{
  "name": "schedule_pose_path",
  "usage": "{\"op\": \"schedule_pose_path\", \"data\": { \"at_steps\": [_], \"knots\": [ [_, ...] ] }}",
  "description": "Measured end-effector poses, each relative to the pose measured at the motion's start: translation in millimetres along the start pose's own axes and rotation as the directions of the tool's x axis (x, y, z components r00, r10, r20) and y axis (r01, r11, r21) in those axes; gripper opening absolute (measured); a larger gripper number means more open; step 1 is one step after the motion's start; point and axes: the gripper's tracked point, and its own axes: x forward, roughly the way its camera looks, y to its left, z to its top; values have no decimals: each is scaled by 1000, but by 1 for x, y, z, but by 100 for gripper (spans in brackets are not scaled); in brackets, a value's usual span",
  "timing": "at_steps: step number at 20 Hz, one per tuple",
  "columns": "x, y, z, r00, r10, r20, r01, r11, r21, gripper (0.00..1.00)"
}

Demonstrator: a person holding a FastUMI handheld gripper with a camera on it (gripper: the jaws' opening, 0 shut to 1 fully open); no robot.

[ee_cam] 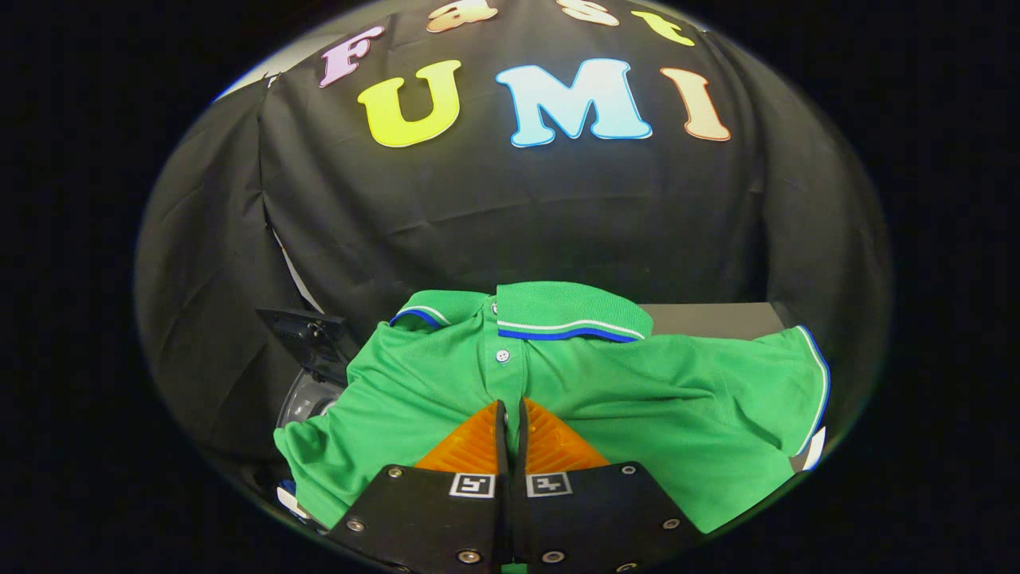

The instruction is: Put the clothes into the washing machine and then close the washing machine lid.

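A green polo shirt (637, 391) with a white and blue striped collar and sleeve hems lies spread out just ahead of my gripper (511, 408). The fingers are pressed together with a thin fold of the shirt's front pinched between them, just below the button placket. The collar points away from me. To the left of the shirt, part of the washing machine (307, 399) shows: a dark raised lid (299, 328) and a curved grey rim below it. The shirt's left side hangs over that rim.
A dark flat surface (713, 319) runs behind the shirt on the right. The booth's black cloth wall rises close behind everything. A white edge (813, 450) peeks out under the shirt's right sleeve.
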Motion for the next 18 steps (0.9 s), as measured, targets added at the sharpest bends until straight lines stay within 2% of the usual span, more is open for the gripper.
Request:
{"op": "schedule_pose_path", "data": {
  "at_steps": [5, 9, 13, 18],
  "knots": [
    [-23, 16, 21, 988, 44, 149, -56, 996, 72, 0],
    [-46, 38, 35, 966, 87, 244, -105, 992, 63, 0],
    [-76, 65, 53, 917, 113, 382, -126, 992, 8, 0],
    [-120, 106, 61, 850, 128, 511, -109, 992, -67, 0]
  ]
}}
